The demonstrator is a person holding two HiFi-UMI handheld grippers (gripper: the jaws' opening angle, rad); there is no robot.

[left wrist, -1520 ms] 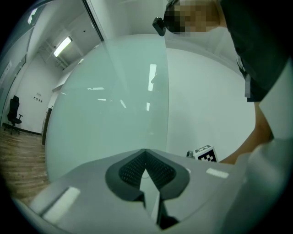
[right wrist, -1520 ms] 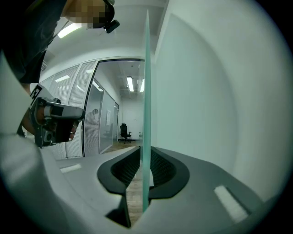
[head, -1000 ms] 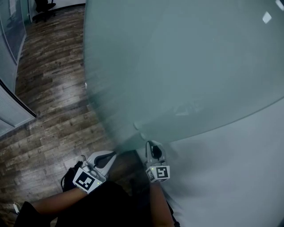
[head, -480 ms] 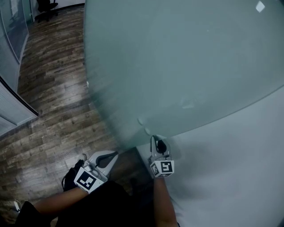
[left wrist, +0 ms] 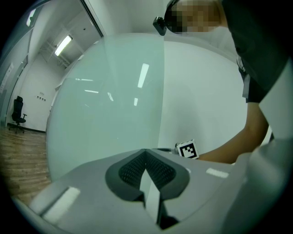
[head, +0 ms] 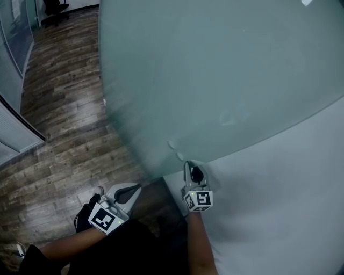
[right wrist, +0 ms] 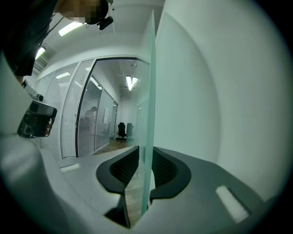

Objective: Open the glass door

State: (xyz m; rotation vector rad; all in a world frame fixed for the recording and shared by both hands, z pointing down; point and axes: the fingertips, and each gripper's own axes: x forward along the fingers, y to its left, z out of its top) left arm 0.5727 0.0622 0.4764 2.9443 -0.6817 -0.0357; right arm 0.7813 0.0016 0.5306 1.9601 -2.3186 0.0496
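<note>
Head view: I look steeply down on the frosted glass door [head: 215,80], which fills the far and right of the scene.
Door edge: it stands between the jaws of the right gripper [head: 193,169]; those jaws have just been opening and are now spread, loose about the glass.
Left gripper [head: 135,189]: pressed together, empty, near left, apart from the door.
Floor [head: 59,107]: dark wood planks, left.
Wall [head: 279,204]: plain white, near right.
Far left: office chair [head: 52,9]; slatted partition [head: 16,134].
</note>
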